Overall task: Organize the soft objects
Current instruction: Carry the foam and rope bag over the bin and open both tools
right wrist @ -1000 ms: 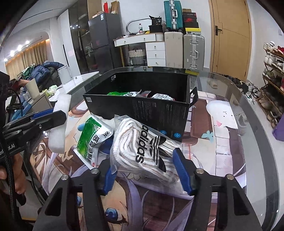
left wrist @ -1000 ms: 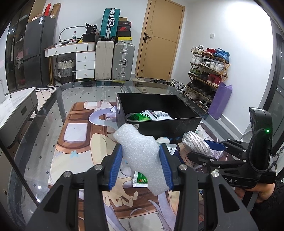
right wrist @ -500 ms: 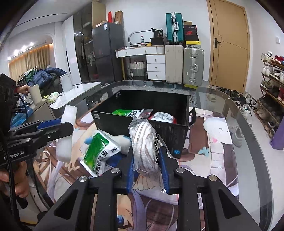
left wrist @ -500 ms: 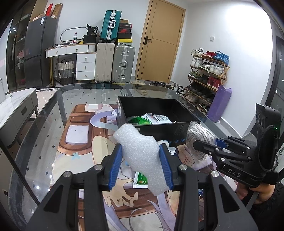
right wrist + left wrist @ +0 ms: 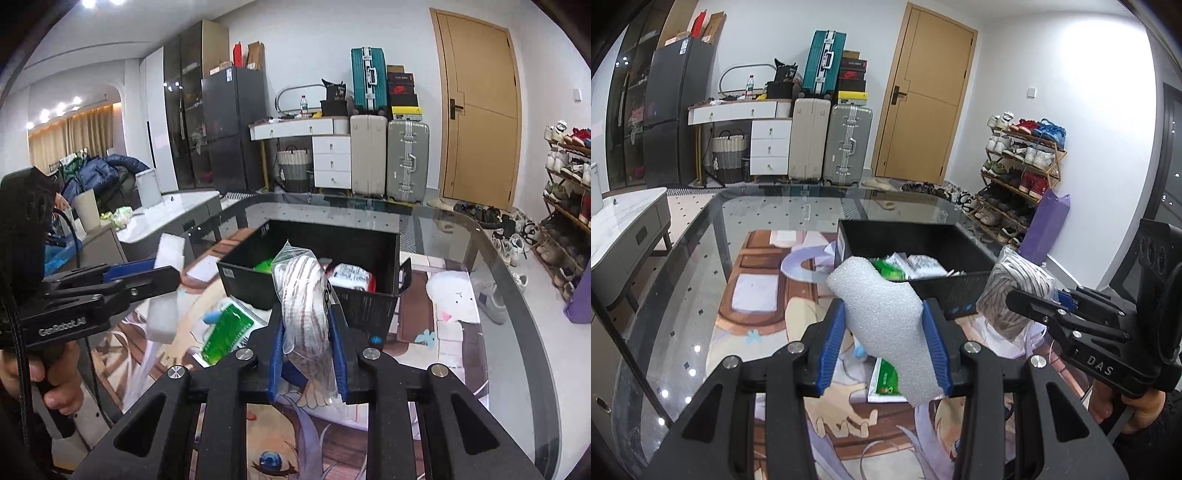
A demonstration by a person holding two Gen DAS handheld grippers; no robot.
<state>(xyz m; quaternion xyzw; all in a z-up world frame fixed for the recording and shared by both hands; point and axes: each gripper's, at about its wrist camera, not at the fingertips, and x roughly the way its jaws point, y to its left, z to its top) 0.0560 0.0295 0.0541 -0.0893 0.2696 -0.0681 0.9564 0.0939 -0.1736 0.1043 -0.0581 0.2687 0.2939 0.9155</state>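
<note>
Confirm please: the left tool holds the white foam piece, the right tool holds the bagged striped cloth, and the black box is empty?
Not quite. The black box already holds packets, as the right wrist view shows. The left tool does hold the white foam piece, and the right tool the bagged striped cloth.

**Foam and bagged socks held near the black box**

A white foam piece (image 5: 886,317), pebbled and irregular, sits pinched between the 2 blue pads of the left gripper (image 5: 884,345), tilted, its top rising past the fingertips. A clear bag of white-and-grey striped socks (image 5: 306,306) stands upright, squeezed between the right gripper (image 5: 308,354) pads. Ahead of both claws lies an open black box (image 5: 369,240) holding green and white packets. A green packet (image 5: 227,332) lies flat just left of the right claw.
</note>
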